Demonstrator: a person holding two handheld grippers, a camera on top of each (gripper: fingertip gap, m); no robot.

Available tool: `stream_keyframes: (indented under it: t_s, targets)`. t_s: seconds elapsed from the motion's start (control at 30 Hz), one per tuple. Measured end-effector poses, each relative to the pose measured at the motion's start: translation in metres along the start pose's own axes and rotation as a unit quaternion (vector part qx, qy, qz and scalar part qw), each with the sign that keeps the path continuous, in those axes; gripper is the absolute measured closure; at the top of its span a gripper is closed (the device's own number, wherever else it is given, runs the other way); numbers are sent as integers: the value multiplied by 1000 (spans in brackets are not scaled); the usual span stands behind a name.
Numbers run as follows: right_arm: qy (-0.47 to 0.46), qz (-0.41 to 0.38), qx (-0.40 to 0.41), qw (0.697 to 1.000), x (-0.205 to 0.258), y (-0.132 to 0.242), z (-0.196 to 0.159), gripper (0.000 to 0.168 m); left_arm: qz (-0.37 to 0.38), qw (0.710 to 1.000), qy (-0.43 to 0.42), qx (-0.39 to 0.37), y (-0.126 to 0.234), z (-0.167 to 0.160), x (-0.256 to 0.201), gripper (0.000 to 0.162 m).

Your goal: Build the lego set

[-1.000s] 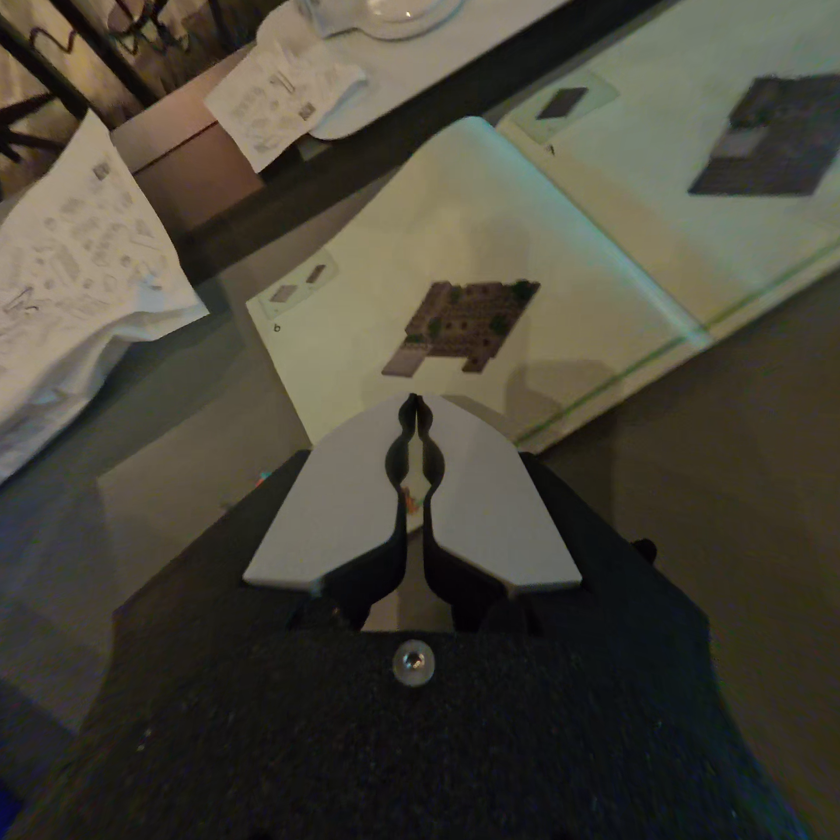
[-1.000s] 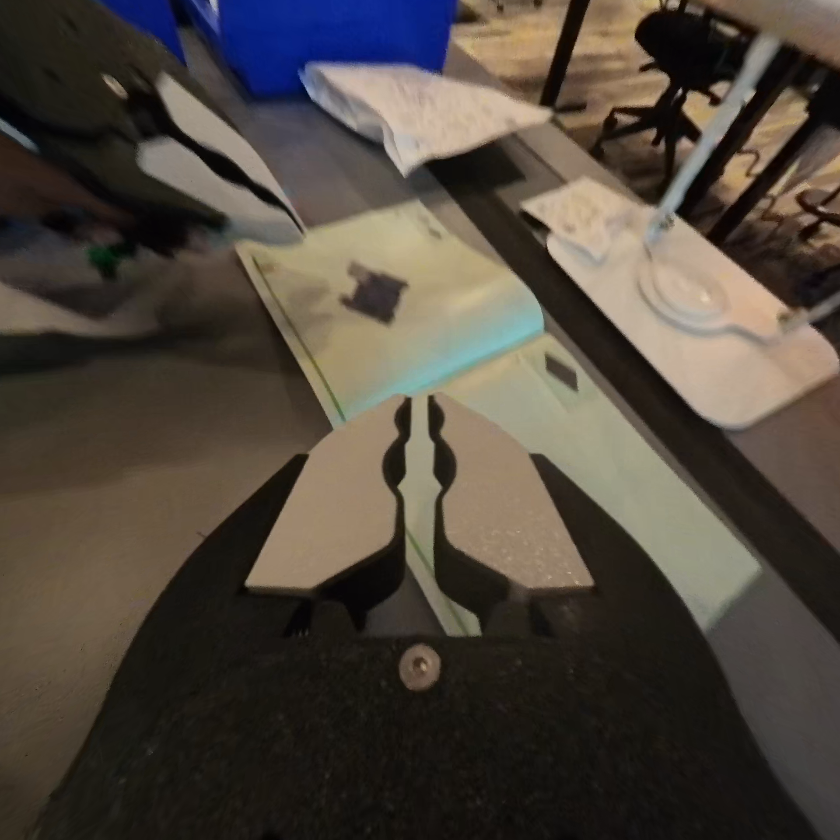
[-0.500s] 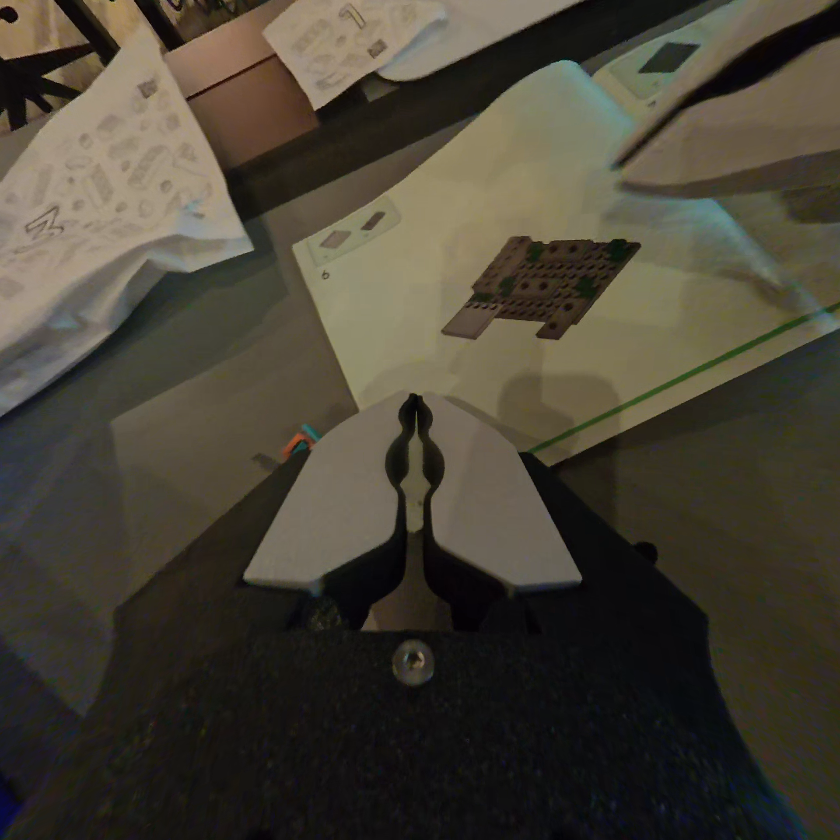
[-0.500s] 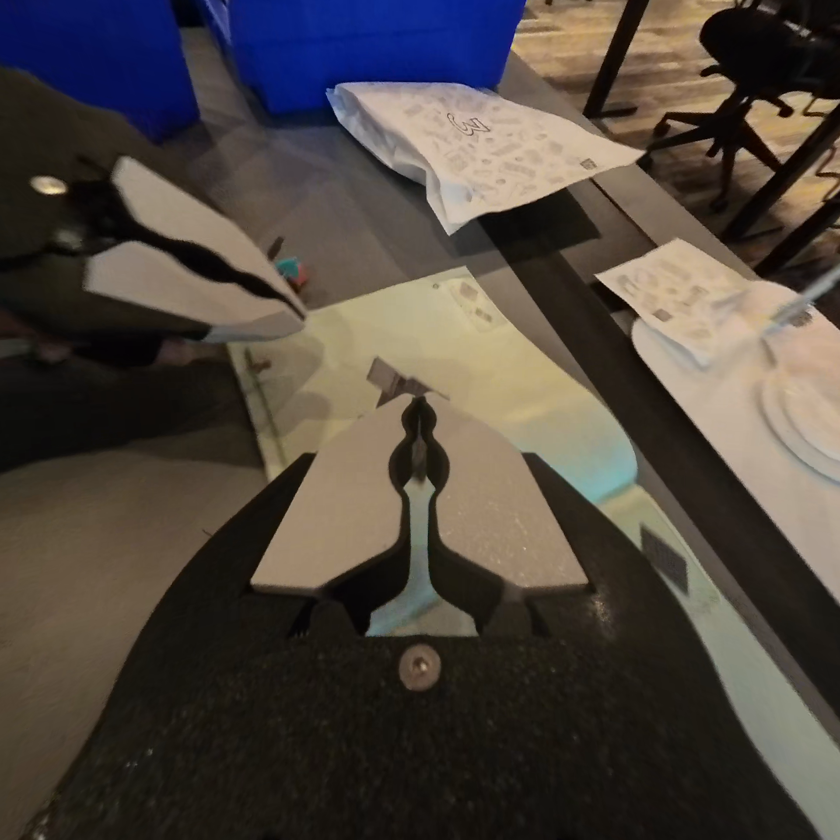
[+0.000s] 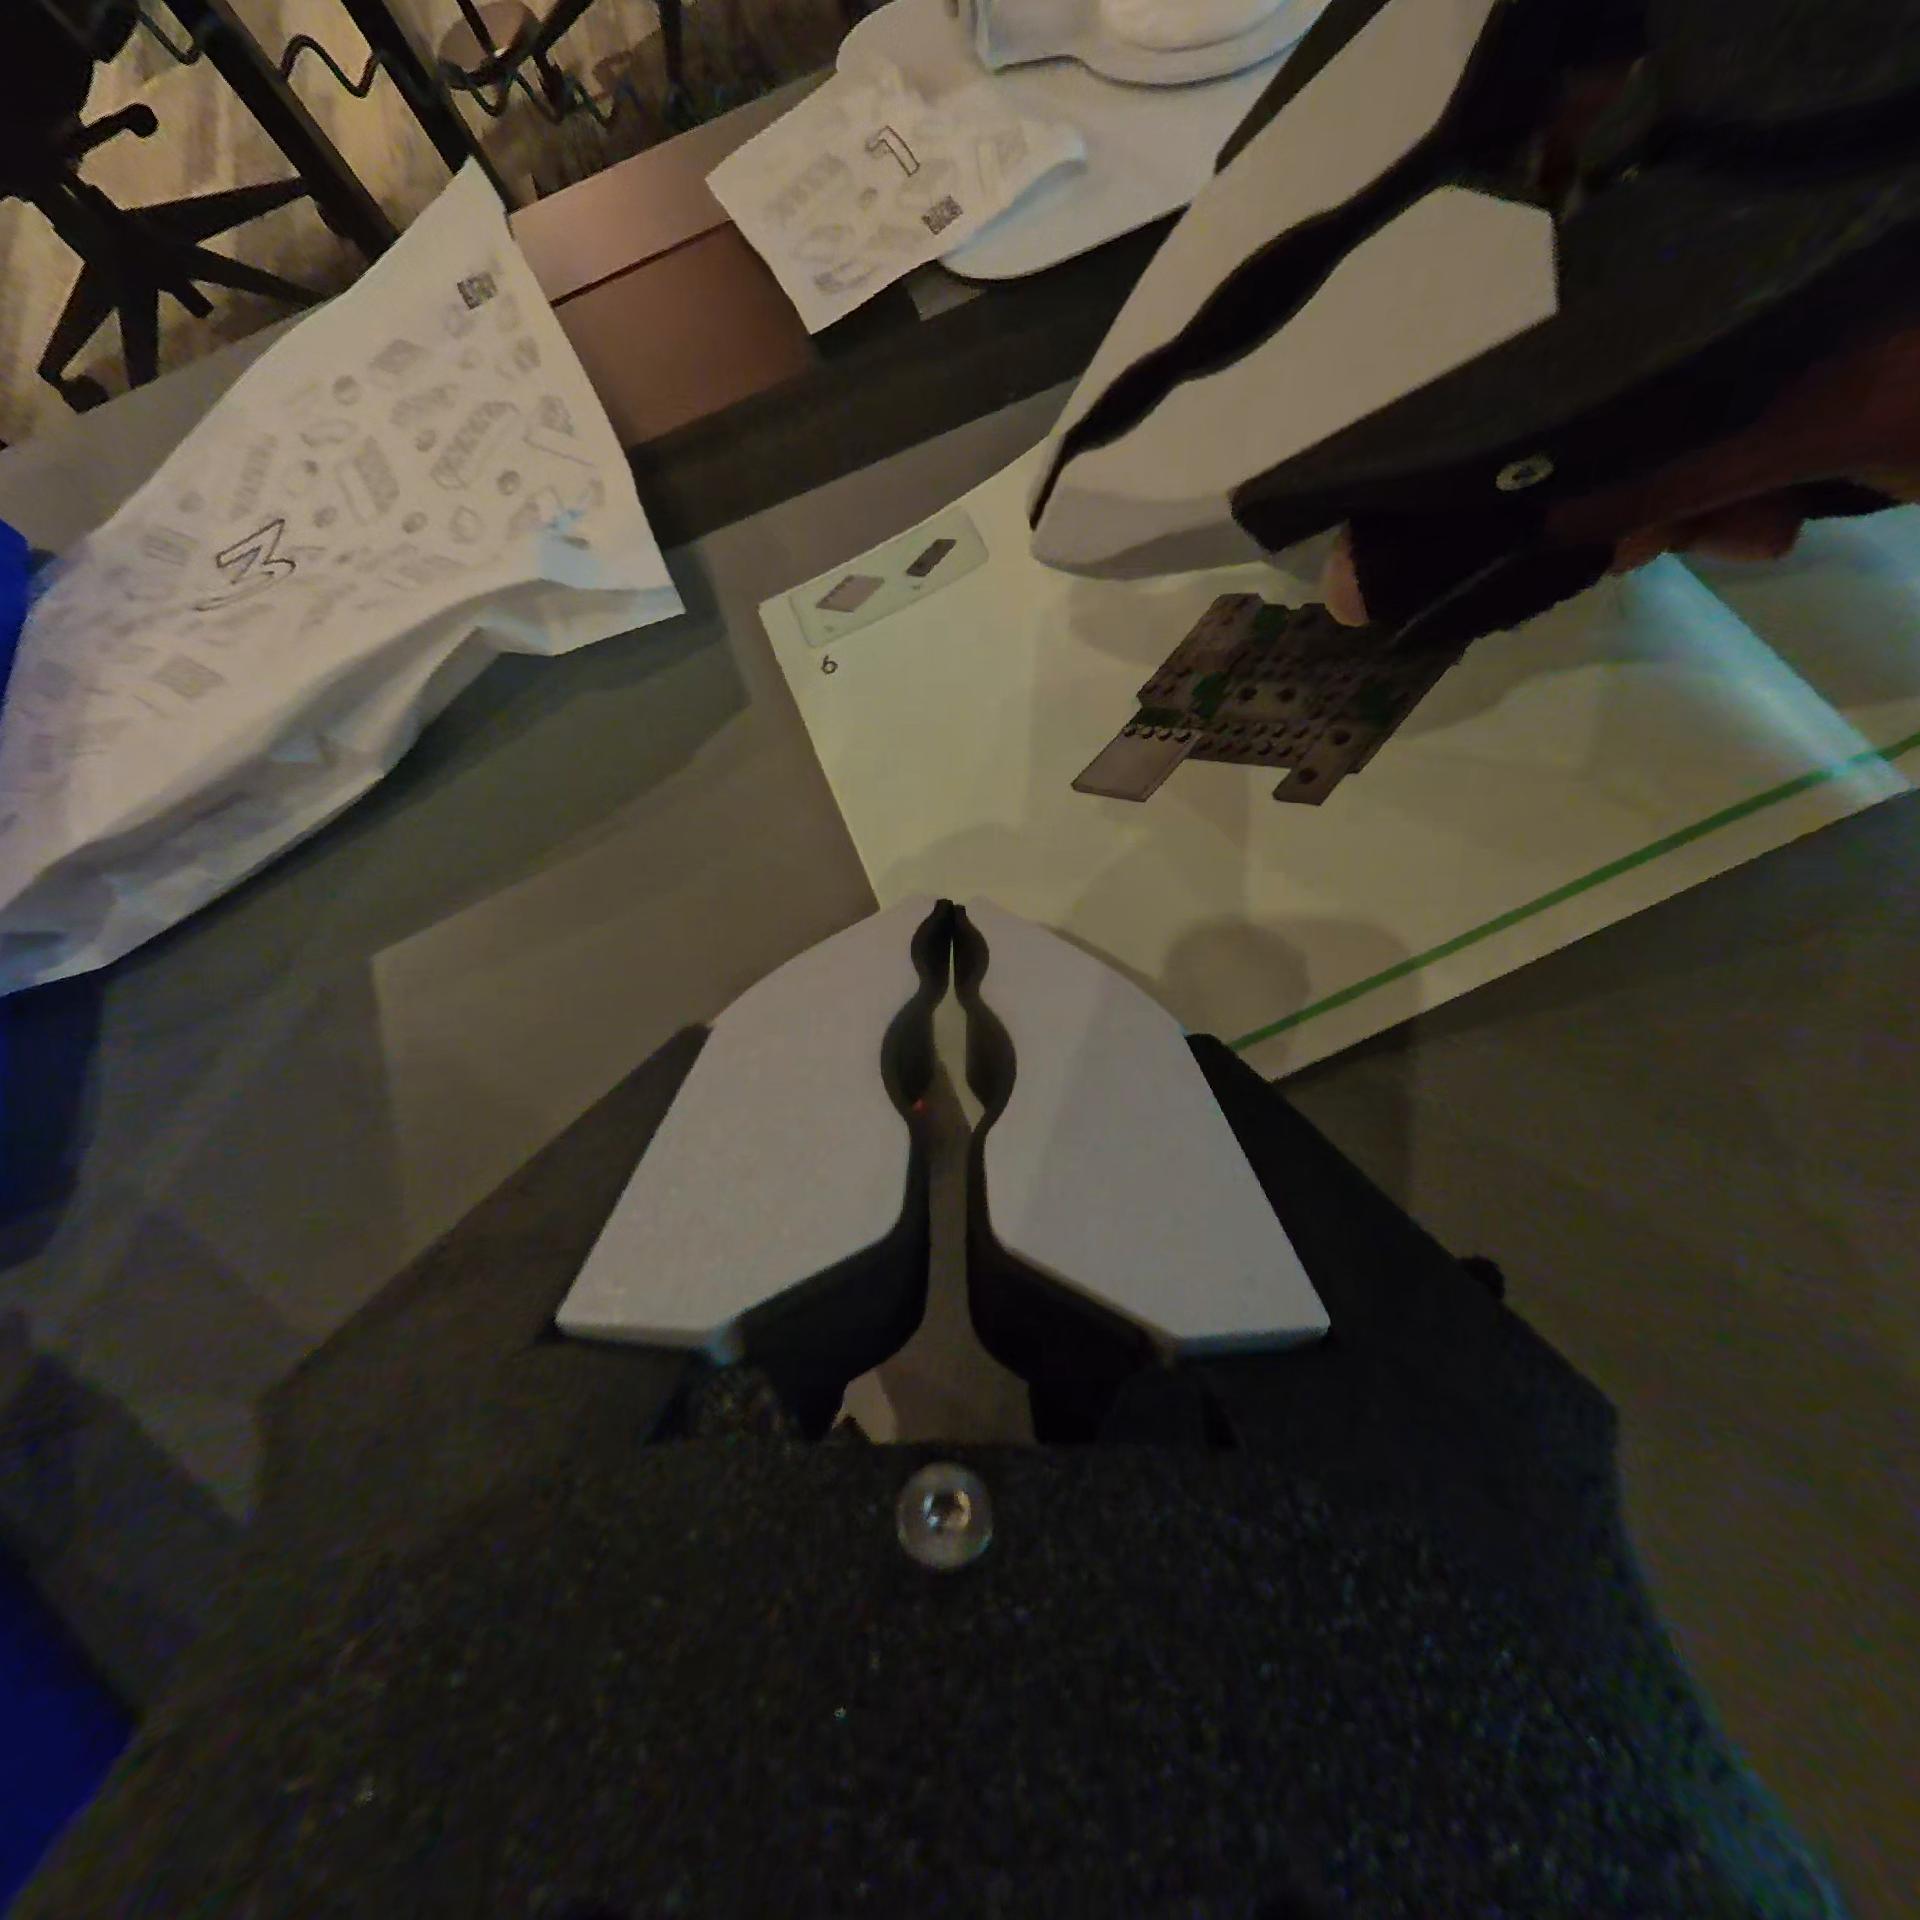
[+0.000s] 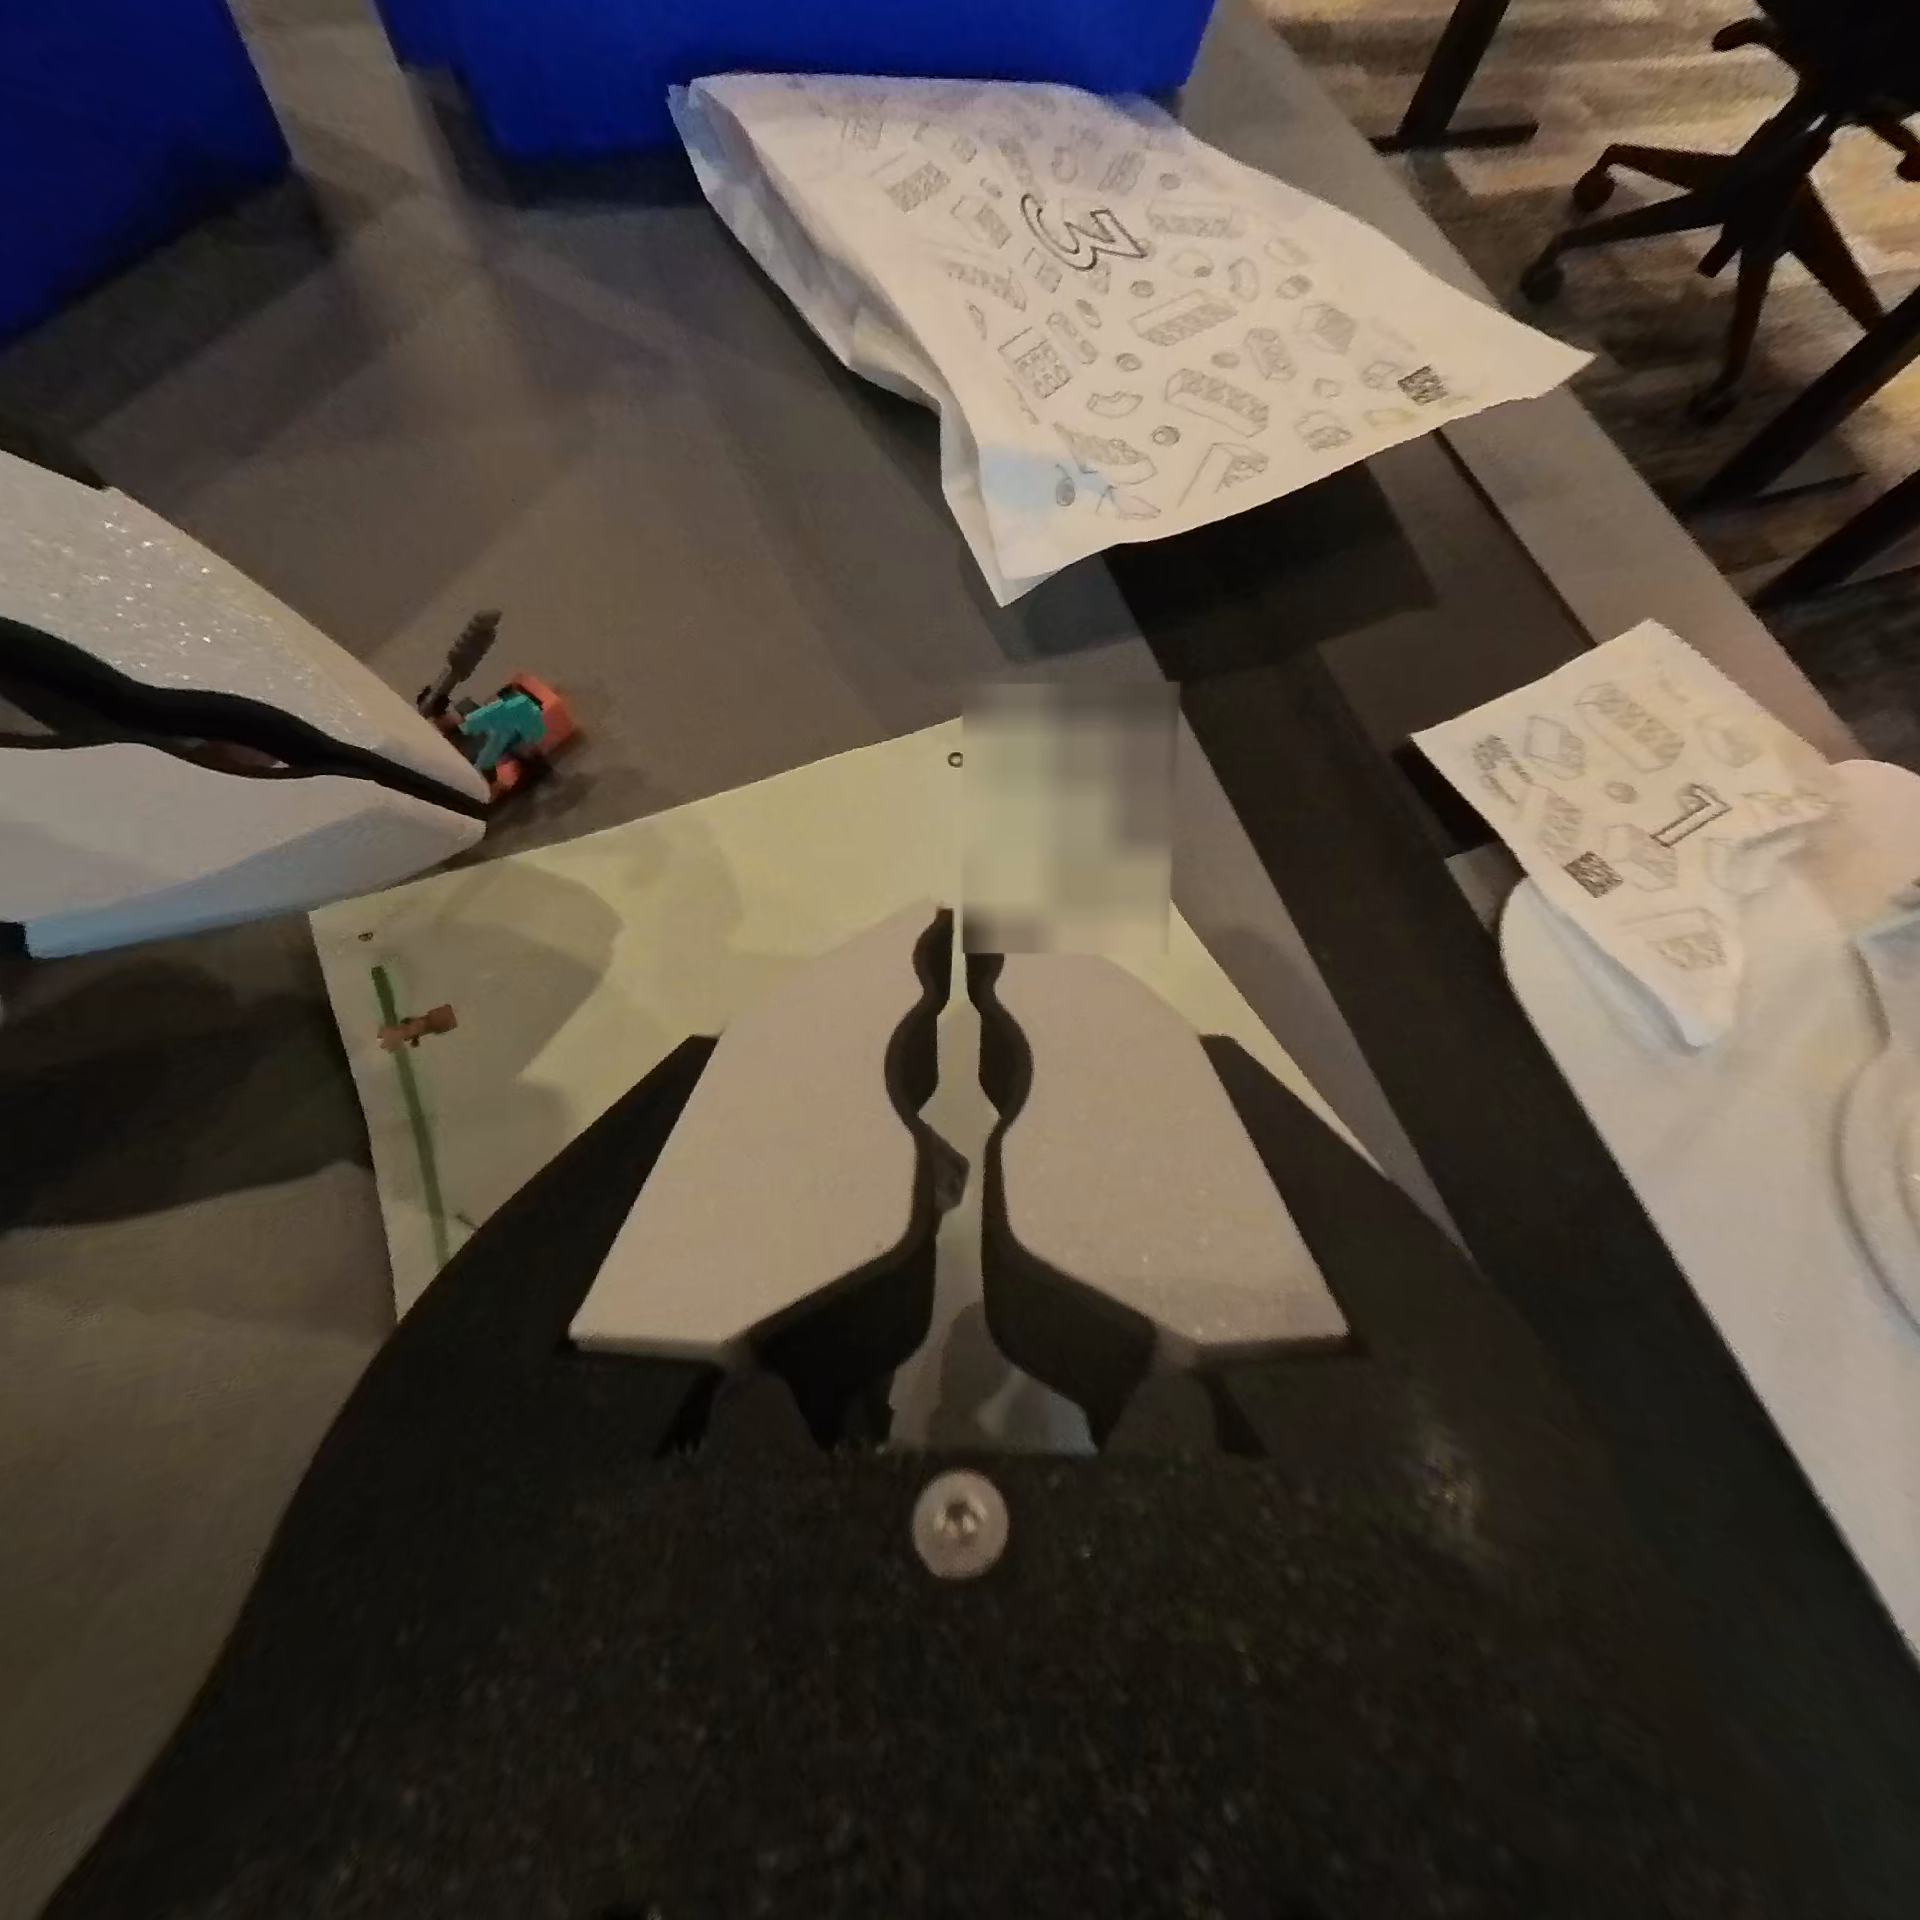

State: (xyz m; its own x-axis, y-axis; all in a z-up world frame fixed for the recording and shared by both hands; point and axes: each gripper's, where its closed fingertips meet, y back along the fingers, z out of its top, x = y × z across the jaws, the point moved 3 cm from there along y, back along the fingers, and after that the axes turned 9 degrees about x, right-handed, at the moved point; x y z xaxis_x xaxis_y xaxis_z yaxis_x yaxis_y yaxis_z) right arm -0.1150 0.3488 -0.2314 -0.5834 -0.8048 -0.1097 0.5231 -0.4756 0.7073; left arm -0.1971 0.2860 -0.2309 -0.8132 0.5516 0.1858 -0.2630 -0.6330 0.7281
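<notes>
Grey tabletop (image 5: 520, 831) carries the open instruction booklet (image 5: 987, 790). Left gripper (image 5: 948, 909), tips pressed together, empty. Right gripper (image 6: 961, 940), tips nearly meeting; a mosaic patch partly covers them, any hold indiscernible. Small teal-and-red lego piece (image 6: 514, 727) lies just off the booklet's corner, partly hidden behind the left gripper.

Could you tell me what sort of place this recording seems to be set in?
Probably an office or lab workspace, set up for a building session. A grey table holds an open instruction booklet and printed paper parts bags; wheeled office chairs stand on the floor beyond, and blue bins sit at the table's far end.
</notes>
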Motion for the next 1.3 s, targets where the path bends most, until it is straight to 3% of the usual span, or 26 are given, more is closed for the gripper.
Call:
stream_keyframes:
  t_s: [0.2,0.37,0.73,1.03,1.3]
  targets:
    - [7,5,-12,1000,5,10,-2,165,4,1000,3,-3,-1,-1,4,162]
    - [11,20,-47,999,17,48,-12,165,7,1000,-6,14,-6,3,7,162]
    - [-5,-2,-47,999,28,133,-106,166,-57,997,57,2,-33,47,24,162]
    - [-41,-15,-62,997,14,152,-130,164,-65,997,29,42,-78,59,27,162]
    - [-40,-28,-56,997,9,155,-137,164,-53,995,0,83,-97,62,26,162]
